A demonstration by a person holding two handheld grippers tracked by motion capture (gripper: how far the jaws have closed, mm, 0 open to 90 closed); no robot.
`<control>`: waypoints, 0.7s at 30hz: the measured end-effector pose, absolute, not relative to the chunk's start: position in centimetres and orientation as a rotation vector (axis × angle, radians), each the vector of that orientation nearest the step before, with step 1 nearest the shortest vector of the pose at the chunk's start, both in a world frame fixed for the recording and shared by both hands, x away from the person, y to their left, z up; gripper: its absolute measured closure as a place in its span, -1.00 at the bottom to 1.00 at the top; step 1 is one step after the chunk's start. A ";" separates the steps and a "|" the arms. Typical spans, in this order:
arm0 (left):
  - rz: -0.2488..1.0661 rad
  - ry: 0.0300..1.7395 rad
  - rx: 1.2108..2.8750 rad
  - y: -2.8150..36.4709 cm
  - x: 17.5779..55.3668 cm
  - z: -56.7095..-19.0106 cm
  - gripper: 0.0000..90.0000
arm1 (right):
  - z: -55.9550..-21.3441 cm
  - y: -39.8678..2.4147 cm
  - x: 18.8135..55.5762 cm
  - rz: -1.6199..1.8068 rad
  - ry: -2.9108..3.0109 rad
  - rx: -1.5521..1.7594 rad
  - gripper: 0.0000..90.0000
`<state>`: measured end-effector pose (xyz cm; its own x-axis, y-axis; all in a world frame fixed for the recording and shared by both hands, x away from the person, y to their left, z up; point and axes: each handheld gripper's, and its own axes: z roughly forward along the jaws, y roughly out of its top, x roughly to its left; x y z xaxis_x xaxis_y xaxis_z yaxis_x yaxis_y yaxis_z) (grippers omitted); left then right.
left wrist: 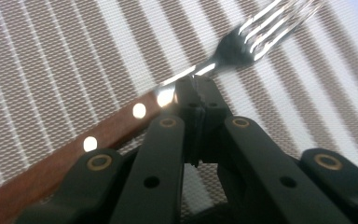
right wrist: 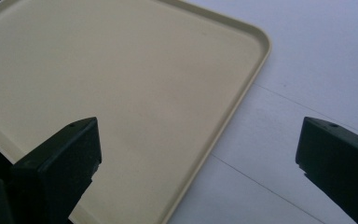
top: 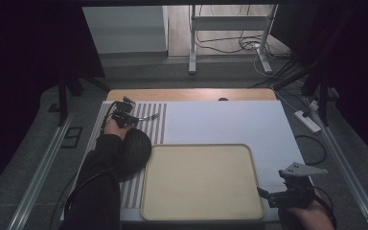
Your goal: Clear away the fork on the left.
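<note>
The fork (left wrist: pixel 233 46) has blurry tips that run off the top edge in the left gripper view, and its brown handle runs off the bottom left corner. The left gripper (left wrist: pixel 196 84) hides part of its neck. The tray (right wrist: pixel 121 93) is cut off by the right gripper view's edges.

Left gripper (top: pixel 133 116) at far left over striped mat (top: pixel 154 125), fork (top: pixel 146 117) in its jaws — beige tray (top: pixel 201 179) near centre, right gripper (top: pixel 287 189) by tray's near-right corner.
</note>
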<state>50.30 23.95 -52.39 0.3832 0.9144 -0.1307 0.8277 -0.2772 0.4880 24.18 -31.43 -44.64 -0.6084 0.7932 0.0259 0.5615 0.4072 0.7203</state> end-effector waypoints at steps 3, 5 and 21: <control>0.244 1.488 2.180 24.1 50.4 -52.2 0.98 | -44.6 -31.4 24.2 1.018 2.347 1.174 -0.99; 0.267 1.490 2.146 25.2 50.4 -51.4 0.98 | -44.6 -31.5 24.2 1.021 2.348 1.176 -0.99; 0.363 1.681 2.094 32.3 50.6 -52.6 0.98 | -44.6 -31.5 24.2 1.019 2.350 1.176 -0.99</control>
